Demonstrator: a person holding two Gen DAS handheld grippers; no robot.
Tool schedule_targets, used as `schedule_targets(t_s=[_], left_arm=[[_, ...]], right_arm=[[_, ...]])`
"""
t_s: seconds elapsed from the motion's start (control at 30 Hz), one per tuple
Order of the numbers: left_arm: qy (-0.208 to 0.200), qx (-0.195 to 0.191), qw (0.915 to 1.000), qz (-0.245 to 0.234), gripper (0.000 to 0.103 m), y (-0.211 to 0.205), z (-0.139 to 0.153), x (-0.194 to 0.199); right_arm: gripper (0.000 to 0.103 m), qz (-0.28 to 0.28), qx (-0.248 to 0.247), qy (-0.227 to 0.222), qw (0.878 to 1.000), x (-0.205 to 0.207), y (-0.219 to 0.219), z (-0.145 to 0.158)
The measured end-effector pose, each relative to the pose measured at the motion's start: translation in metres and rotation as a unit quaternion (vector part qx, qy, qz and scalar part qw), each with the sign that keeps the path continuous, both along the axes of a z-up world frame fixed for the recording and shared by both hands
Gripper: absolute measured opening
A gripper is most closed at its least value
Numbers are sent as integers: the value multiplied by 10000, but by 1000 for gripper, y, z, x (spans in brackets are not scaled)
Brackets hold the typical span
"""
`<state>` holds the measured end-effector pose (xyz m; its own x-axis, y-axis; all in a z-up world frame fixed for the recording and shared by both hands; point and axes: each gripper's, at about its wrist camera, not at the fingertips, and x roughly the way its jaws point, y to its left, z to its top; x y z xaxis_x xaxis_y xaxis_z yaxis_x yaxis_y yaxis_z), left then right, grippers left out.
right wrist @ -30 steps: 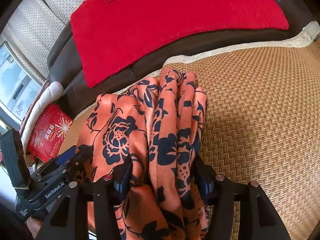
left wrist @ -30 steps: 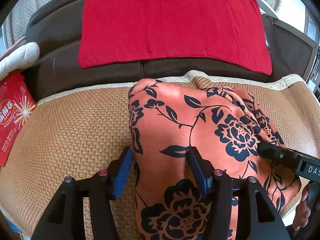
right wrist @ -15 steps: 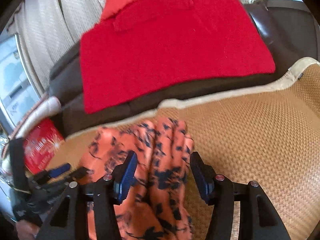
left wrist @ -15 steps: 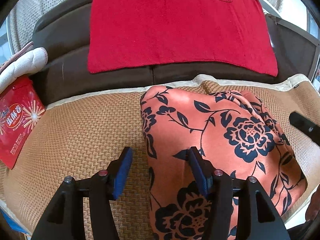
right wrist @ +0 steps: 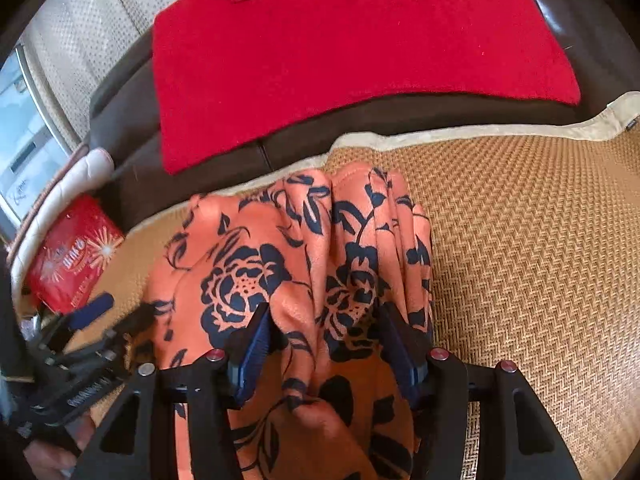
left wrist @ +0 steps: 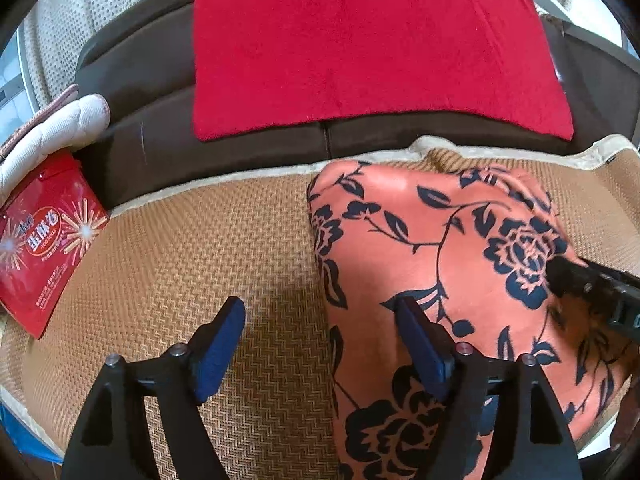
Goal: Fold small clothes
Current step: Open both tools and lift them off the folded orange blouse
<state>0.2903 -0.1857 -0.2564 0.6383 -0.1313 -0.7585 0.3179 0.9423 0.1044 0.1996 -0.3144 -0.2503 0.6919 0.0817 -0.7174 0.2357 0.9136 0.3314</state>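
An orange garment with dark blue flowers (left wrist: 432,248) lies folded on a woven tan mat (left wrist: 192,264). My left gripper (left wrist: 320,336) is open over the garment's left edge: its right finger rests on the cloth, its left finger is over bare mat. The garment also shows in the right wrist view (right wrist: 304,264), bunched into ridges along its right side. My right gripper (right wrist: 324,344) is open, its jaws straddling those ridges near the front edge. The right gripper's tip (left wrist: 592,284) shows at the right of the left wrist view.
A red towel (left wrist: 360,48) hangs over the dark brown sofa back (left wrist: 160,120). A red snack packet (left wrist: 44,240) and a white quilted cloth (left wrist: 52,136) lie at the left. The mat's cream border (right wrist: 520,128) runs along the back.
The left gripper has slid left off the garment, so more bare mat lies between its fingers. The right gripper lifted away and has come back down over the bunched ridges.
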Motion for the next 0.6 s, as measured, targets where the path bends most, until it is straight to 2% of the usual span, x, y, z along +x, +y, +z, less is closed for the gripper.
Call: schedule_targets(t_s=[0.2,0.37,0.43,0.53,0.6], left_arm=[[15,-6,10000,-27,79,-3,-4,3],[46,-103,9999,-16,81,-2,-5,3],[72,-109,9999,-26,81,-4,-8,7],[113,-116,9999,-39,84,-6,-11,11],[179,-115,9998,-40,87,-8,-16,16]], right_arm=[[59,16,-74,-85,9999,-5,4,6],[59,-51,-76,-776,9969,-21,-2,33],[59,-46,24,-912,9958,-17,-4,40],[59,-102,399,-626,9972,5,-12,27],[59,-195,558,14,9982,26,-14,4]])
